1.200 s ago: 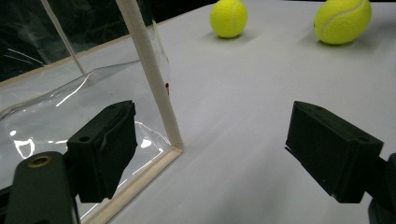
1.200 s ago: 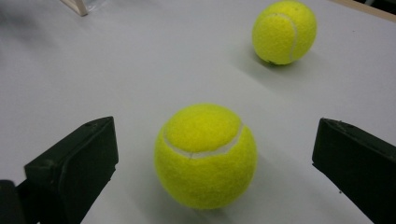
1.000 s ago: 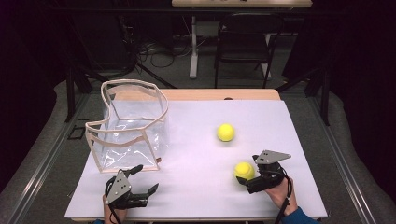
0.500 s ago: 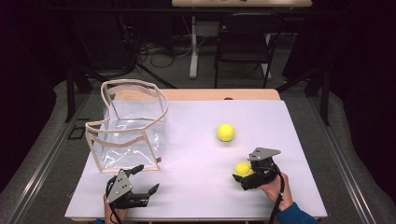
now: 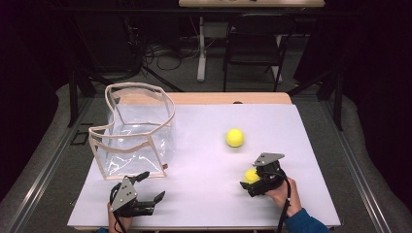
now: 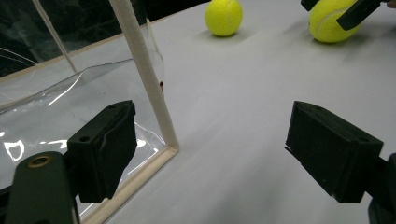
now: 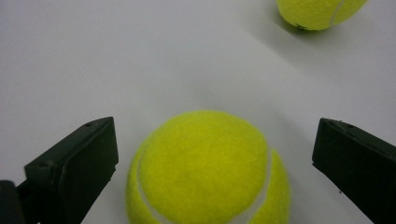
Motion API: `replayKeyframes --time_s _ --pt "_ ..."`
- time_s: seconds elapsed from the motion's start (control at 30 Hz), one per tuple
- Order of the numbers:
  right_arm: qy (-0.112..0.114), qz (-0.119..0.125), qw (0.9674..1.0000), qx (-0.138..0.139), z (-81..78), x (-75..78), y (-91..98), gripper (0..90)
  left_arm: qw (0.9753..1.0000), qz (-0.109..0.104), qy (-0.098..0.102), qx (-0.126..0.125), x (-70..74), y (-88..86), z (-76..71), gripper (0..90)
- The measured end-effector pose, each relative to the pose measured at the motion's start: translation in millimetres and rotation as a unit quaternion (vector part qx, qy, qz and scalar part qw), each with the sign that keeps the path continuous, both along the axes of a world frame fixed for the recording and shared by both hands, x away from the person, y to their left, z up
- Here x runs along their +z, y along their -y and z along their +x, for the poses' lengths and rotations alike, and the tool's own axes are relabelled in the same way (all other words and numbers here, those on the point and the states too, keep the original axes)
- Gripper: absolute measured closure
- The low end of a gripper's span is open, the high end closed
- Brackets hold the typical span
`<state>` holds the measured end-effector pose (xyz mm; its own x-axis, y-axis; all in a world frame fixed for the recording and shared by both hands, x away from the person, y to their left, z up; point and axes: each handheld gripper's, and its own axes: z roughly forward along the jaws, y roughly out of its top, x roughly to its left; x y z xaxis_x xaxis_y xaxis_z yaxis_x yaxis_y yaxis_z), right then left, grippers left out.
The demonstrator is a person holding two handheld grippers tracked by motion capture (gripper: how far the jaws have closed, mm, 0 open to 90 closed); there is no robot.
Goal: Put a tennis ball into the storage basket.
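- Closing on the near tennis ball (image 7: pixel 208 170) is judged the step in hand; the ball lies on the white surface (image 5: pixel 204 160) at its near right part, between the fingers (image 7: pixel 70 168) of the right gripper (image 5: pixel 253 182).
- Risk, ball escape: the ball is round and free to roll. If one finger meets it before the other, it may be pushed forward out of the gap.
- Risk, off-centre grip: in the right gripper view the ball sits somewhat nearer the left-hand finger. A closure above or ahead of its widest part could squeeze it out.
- Risk, collision with the far tennis ball (image 5: pixel 234 138): it rests apart, farther up the surface. A ball knocked forward could strike it and set both rolling toward an edge.
- Risk, bag contact: the clear plastic bag (image 5: pixel 138 131) with its pale trim stands at the left, just beside the left gripper (image 5: pixel 148 194). A careless sweep of that gripper could tip or fold it.
- Right fingers: spread wide, one on each side of the near ball, with a visible gap on both sides; not touching it.
- Left fingers (image 6: pixel 105 154): spread wide, holding nothing; one lies in front of the bag's lower trim, contact not determinable.
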<state>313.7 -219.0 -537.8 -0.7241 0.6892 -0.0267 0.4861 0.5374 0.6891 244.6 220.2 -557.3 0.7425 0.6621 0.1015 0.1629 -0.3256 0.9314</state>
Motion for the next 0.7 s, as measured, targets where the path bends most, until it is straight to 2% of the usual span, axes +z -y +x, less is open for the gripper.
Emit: replayKeyframes --time_s 0.27,0.37,0.7 --pt "-0.024 -0.001 0.9997 0.001 -0.2 -3.1 2.0 0.0 1.0000 0.004 -0.004 -0.005 -0.4 1.1 0.8 15.9" --pt "-0.026 -0.004 0.9996 0.002 -1.7 -3.4 2.2 0.1 1.0000 0.005 -0.006 -0.005 -0.5 1.0 0.7 15.9" --pt "-0.033 -0.009 0.9994 -0.010 -5.6 -3.9 5.1 10.2 0.9999 0.011 -0.005 -0.010 -0.4 1.9 1.0 15.9"
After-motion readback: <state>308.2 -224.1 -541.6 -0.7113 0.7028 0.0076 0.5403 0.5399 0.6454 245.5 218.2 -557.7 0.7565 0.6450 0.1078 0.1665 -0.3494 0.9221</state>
